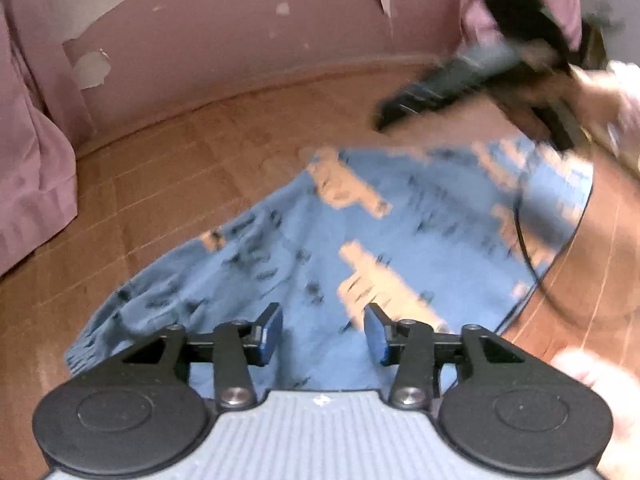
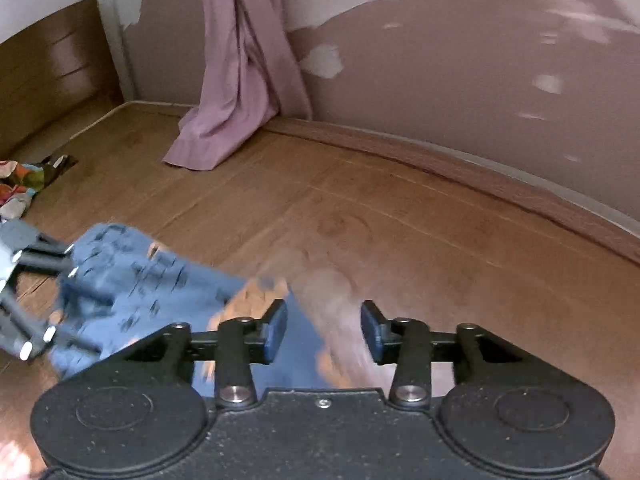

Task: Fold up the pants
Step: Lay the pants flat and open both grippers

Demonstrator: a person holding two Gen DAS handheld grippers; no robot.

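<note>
Left gripper (image 1: pixel 323 330) first: its dark-blue rubber pads (image 1: pixel 269 334) stand wide apart, nothing between them, hanging just above the cloth. Right gripper (image 2: pixel 324 330) is the same story, blue pads (image 2: pixel 276 332) spread and empty, hovering over the near right edge of the fabric with bare boards showing through the gap.

Under both lies the task's thing, a pair of light-blue patterned cotton-like pants (image 1: pixel 360 240), scattered with small dark marks and pale orange patches, spread roughly flat on the brown wood-plank floor (image 1: pixel 180 184). From the right wrist the garment (image 2: pixel 160 280) runs off toward the left, where the other tool crosses it.

My read: thin, soft and light, no stiffness at all. It will sag and drape when lifted, and it may slide a little on the smooth planks. The gathered, wrinkled hem at the near left edge looks like the waistband, thicker and easiest to pinch; an outer edge or corner should do for the other side. A pinch in the middle would only bunch it.

Further out, a mauve cloth curtain (image 2: pixel 240 80) pools at the skirting below a pink wall with peeling paint (image 2: pixel 440 80). Motion blur smears much of the detail.
</note>
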